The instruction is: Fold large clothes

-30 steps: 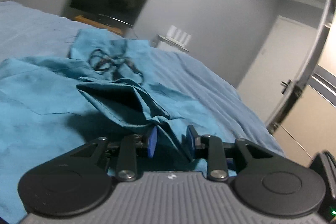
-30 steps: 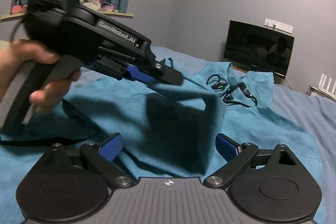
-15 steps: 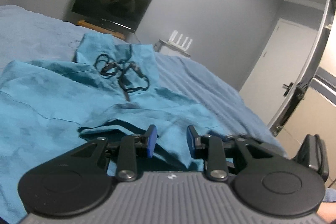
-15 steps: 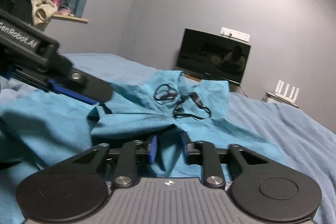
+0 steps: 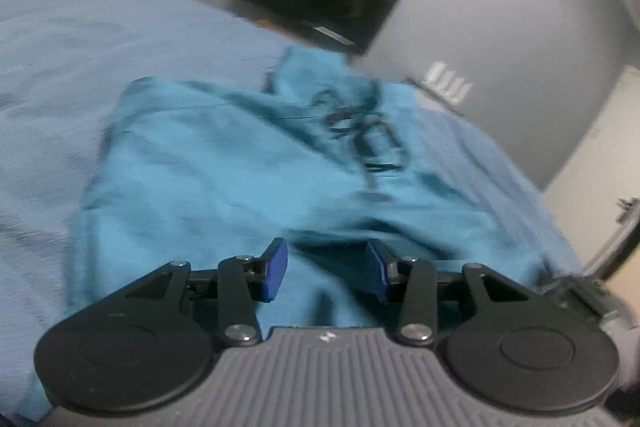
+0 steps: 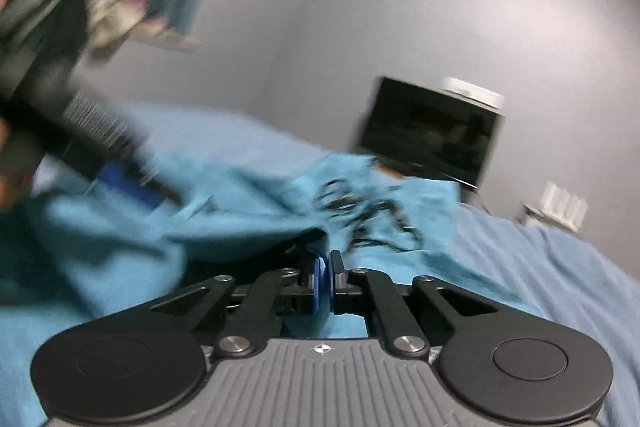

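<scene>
Teal garment (image 5: 248, 163) spread over the bed (image 5: 52, 67), far hem near the foot edge, dark cords (image 5: 360, 131) on top. Left gripper (image 5: 327, 269) fingers released, apart above cloth. Right gripper (image 6: 325, 277) fingers clenched on a garment fold. Bare blanket along both sides.

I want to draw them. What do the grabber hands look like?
Each gripper, left and right, has black linkage arms with silver screws, two round black discs, a ribbed grey body with a small white mark, and bright blue pads.
</scene>
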